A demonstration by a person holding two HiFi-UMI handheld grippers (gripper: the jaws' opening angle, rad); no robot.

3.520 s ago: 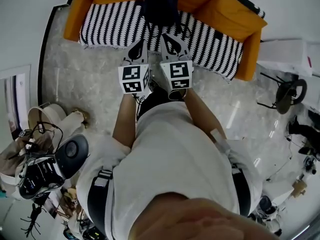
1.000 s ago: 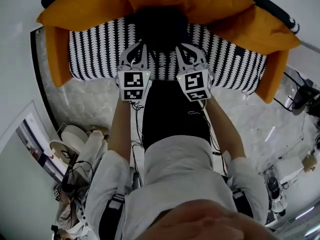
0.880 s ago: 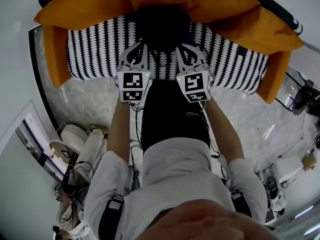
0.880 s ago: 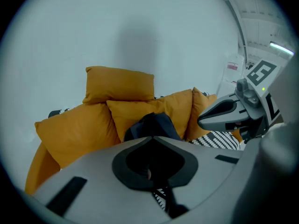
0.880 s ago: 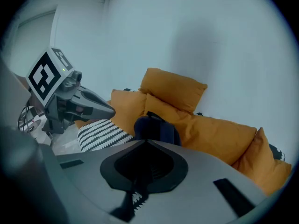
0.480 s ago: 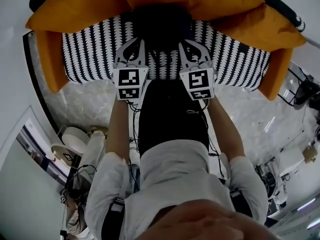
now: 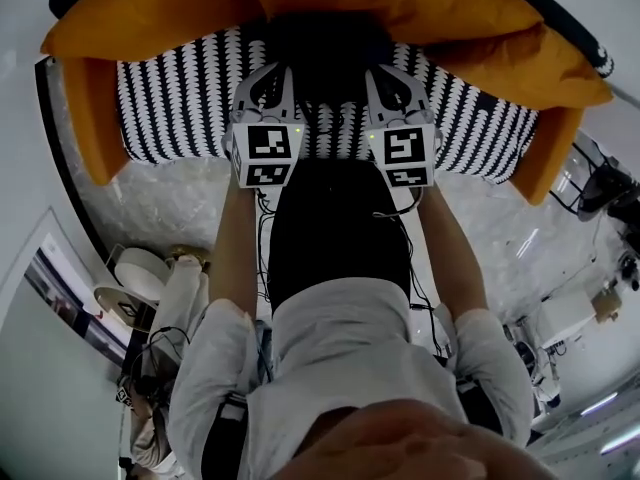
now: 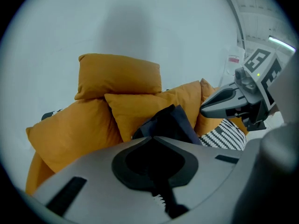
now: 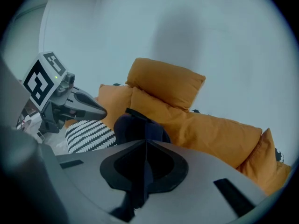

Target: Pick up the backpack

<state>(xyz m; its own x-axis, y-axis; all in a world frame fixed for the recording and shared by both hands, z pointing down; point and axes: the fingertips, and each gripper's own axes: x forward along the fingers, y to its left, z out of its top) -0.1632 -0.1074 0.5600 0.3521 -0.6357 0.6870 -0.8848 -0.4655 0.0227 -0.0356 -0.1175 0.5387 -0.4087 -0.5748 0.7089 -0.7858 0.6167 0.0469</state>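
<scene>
A dark navy backpack (image 7: 325, 43) stands upright on the sofa's striped seat (image 7: 175, 98), leaning against the orange back cushions (image 7: 160, 8). My left gripper (image 7: 277, 71) and right gripper (image 7: 378, 73) hover side by side just in front of it, one at each lower corner, not touching it. Both are shut with nothing between their jaws. In the left gripper view the backpack (image 8: 170, 122) rises just beyond the closed tips (image 8: 152, 137), with the right gripper (image 8: 229, 101) alongside. The right gripper view shows the backpack (image 9: 138, 125) past its closed tips (image 9: 145, 141), and the left gripper (image 9: 77, 105).
The orange sofa has arms at both ends (image 7: 95, 118) and stands against a white wall. Marbled floor (image 7: 170, 208) lies in front. Cables and white round items (image 7: 135, 278) sit on the floor at left; a dark stand (image 7: 600, 183) is at right.
Both grippers have moved forward and down toward the backpack and drawn slightly apart. The sofa fills more of the head view. The jaws have stayed shut.
</scene>
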